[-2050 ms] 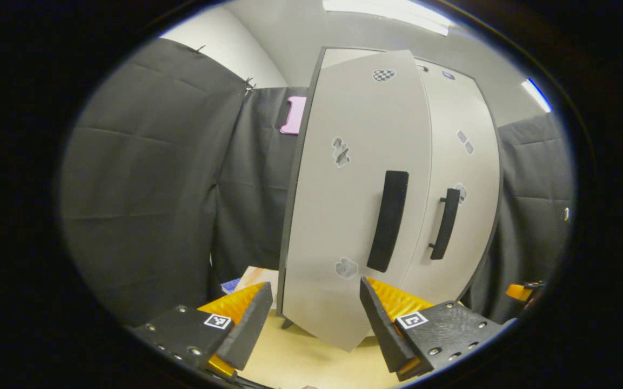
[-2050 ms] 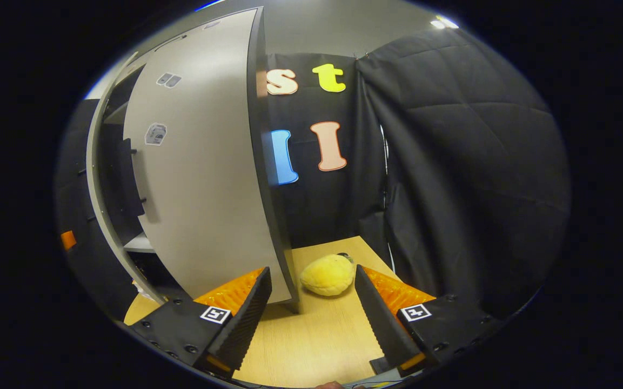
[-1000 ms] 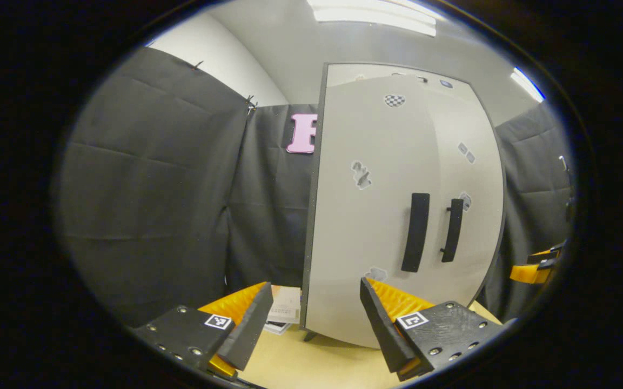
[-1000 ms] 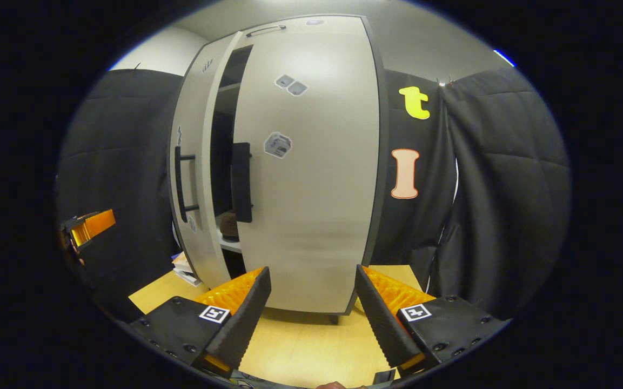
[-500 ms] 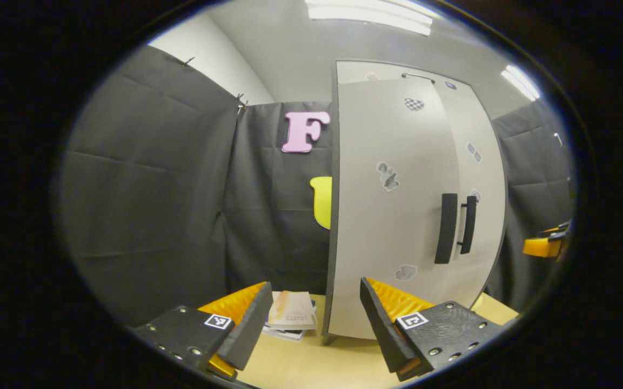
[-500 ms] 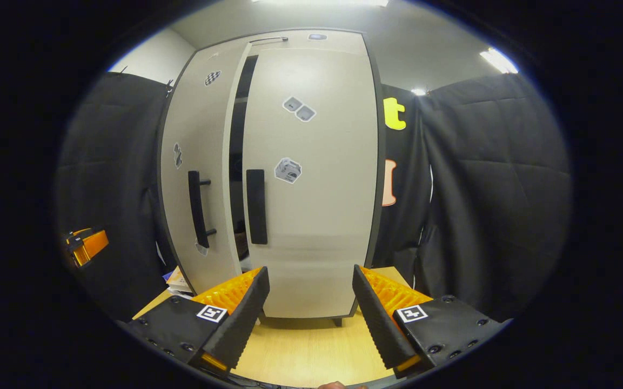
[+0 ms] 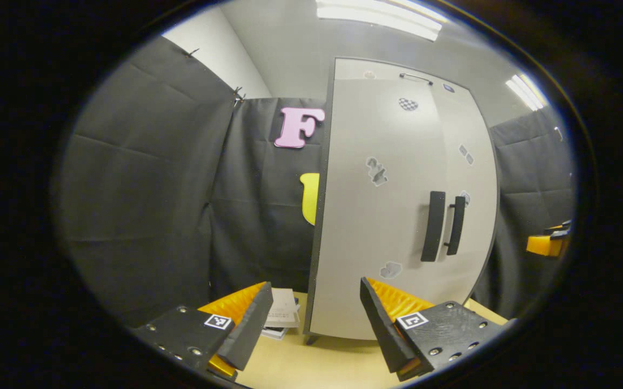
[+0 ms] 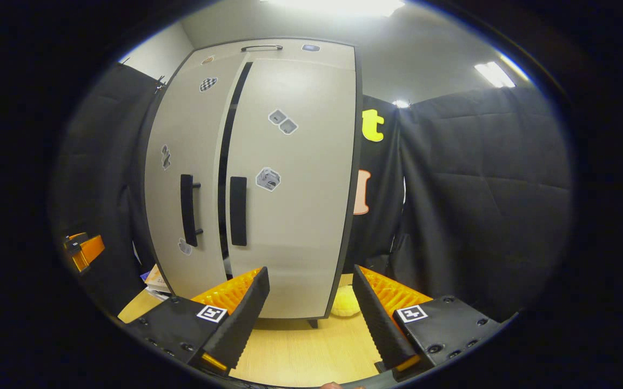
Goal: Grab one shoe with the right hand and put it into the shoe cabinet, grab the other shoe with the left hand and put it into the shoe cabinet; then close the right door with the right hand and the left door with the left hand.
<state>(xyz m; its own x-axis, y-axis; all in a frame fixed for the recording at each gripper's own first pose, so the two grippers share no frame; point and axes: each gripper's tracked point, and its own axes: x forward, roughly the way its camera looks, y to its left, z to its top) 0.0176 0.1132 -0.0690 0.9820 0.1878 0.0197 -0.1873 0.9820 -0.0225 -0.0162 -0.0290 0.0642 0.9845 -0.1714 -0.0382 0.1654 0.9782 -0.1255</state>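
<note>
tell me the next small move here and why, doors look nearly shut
Probably a last nudge on the left door. In the right gripper view a thin dark gap runs between it and the right door, so the cabinet seems not fully closed. The left gripper is open, holds nothing and hangs back from the panel, so pressing it forward near the left handle looks the sensible step.

A staged recording booth inside an office-like room. Black cloth walls (image 8: 479, 189) pinned at the seams surround a pale wooden table (image 8: 300, 351) carrying a grey shoe cabinet (image 8: 268, 178) with 2 doors, while strip ceiling lights (image 7: 381, 13) and plain white walls show above.
</note>
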